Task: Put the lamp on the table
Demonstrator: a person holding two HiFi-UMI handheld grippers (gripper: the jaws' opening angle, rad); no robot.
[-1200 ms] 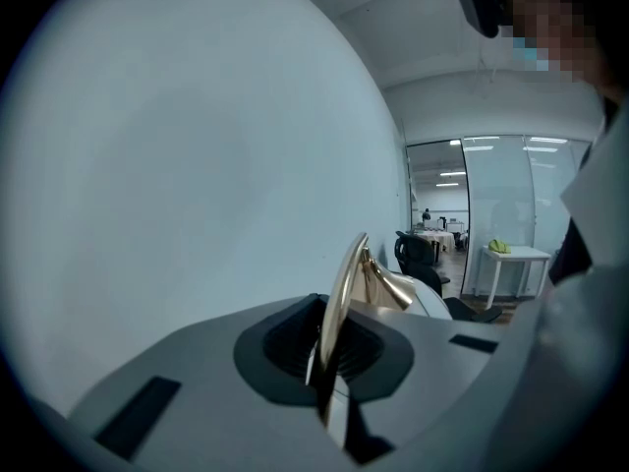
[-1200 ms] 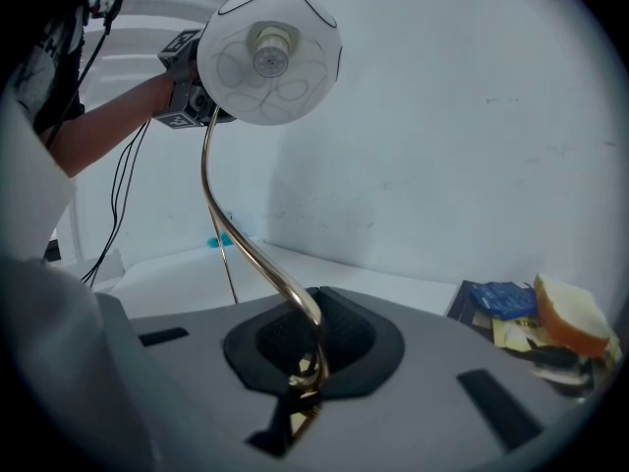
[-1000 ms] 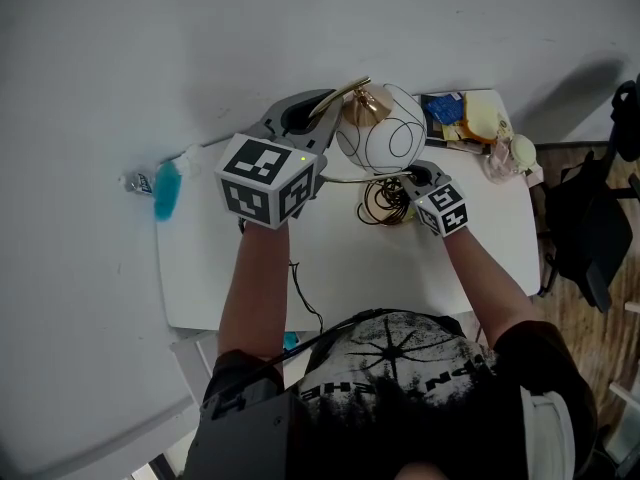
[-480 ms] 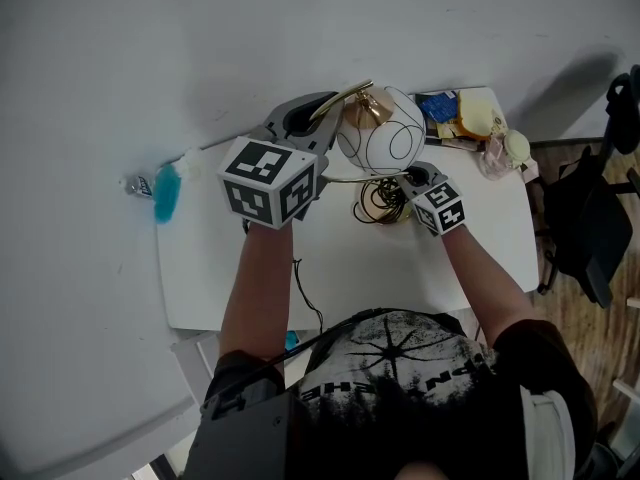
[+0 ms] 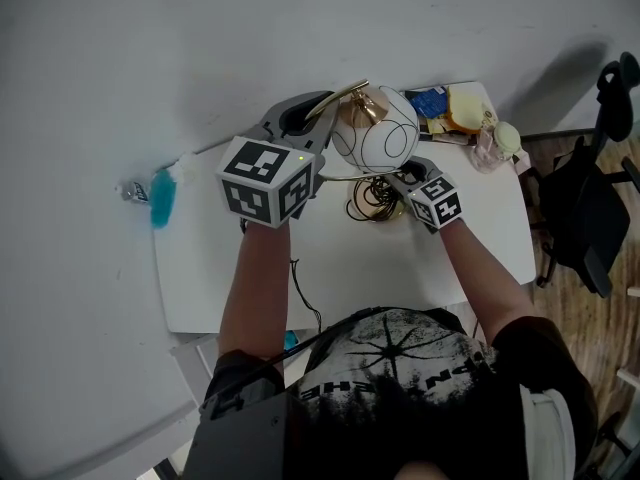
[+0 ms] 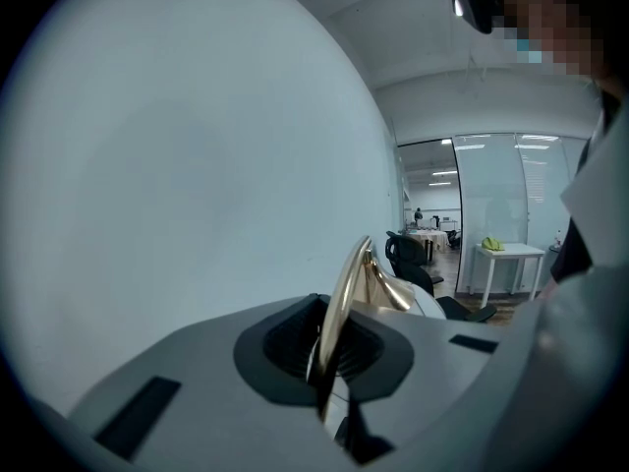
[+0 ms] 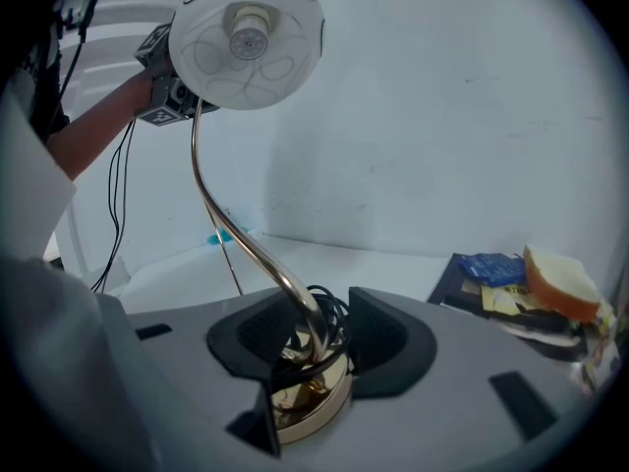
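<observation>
Since the base (image 7: 310,401) of the lamp (image 5: 378,140) appears to rest on the counter (image 5: 400,263), near the far edge and about midway along it, I judge the job nearly done. The lamp stands upright where it belongs. What is left, as I see it, is to let go with both tools and draw them back without knocking it over.

My right hand-held gripper (image 7: 314,347) has just been opening its jaws. They stand wide apart now, with the gold base and the coiled cord (image 7: 329,313) between them. The pads sit on either side of the base and, as far as I can see, do not press on it.

My left hand-held gripper (image 6: 329,347) is clamped on the thin gold stem (image 6: 346,283). It grips high up, where the stem bends over toward the white shade (image 7: 246,37), and it hangs above the counter, nearer the far left corner than the shade is.

So the lamp spans my two tools. Its top end is pinched in the left one, its foot lies loose inside the open right one, and the shade leans out over the base toward me. With the shade that high, I would free the stem gently.
</observation>
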